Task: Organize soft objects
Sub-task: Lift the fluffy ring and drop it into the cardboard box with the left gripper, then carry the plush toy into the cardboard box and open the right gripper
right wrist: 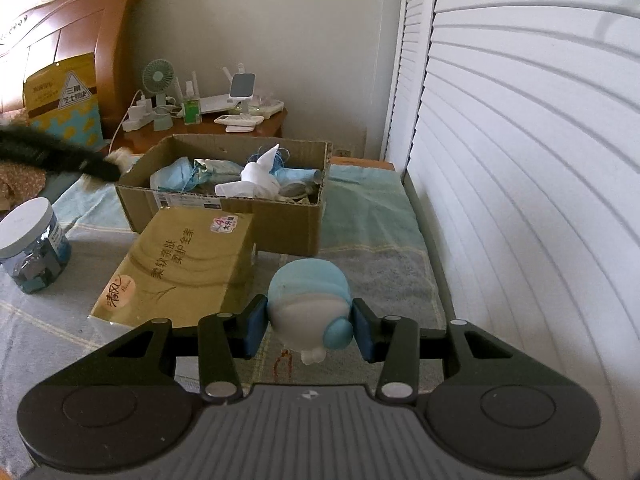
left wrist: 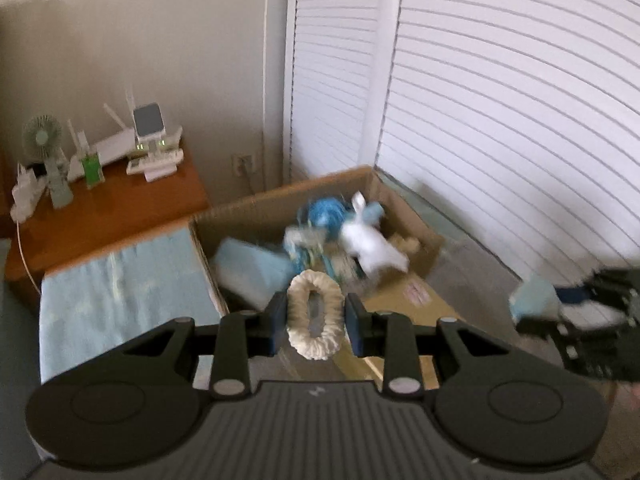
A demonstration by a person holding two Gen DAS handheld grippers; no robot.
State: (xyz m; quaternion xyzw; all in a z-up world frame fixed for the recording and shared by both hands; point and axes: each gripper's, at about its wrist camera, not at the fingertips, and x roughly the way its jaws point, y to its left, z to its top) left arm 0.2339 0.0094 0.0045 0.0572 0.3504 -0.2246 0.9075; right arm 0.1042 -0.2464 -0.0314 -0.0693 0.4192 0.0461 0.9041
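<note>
My left gripper point(left wrist: 315, 314) is shut on a cream fluffy ring point(left wrist: 297, 312), held upright between the blue pads point(left wrist: 276, 320) just in front of the open cardboard box point(left wrist: 256, 204). Blurred in the box lie a white plush point(left wrist: 372, 246), a blue bundle point(left wrist: 326, 212) and a pale blue cloth point(left wrist: 248, 268). My right gripper point(right wrist: 309, 320) is shut on a round blue and white plush toy point(right wrist: 308, 292), held above the bedcover short of the box point(right wrist: 224, 204). In the left wrist view the right gripper point(left wrist: 580, 308) shows at the right edge with that toy.
A yellow tissue pack point(right wrist: 180, 264) lies against the box's front. A lidded jar point(right wrist: 34, 240) stands on the bed at left. A black fuzzy sleeve point(right wrist: 60, 158) reaches in from the left. A nightstand point(left wrist: 120, 208) with a fan and gadgets sits behind; slatted doors point(right wrist: 520, 160) line the right.
</note>
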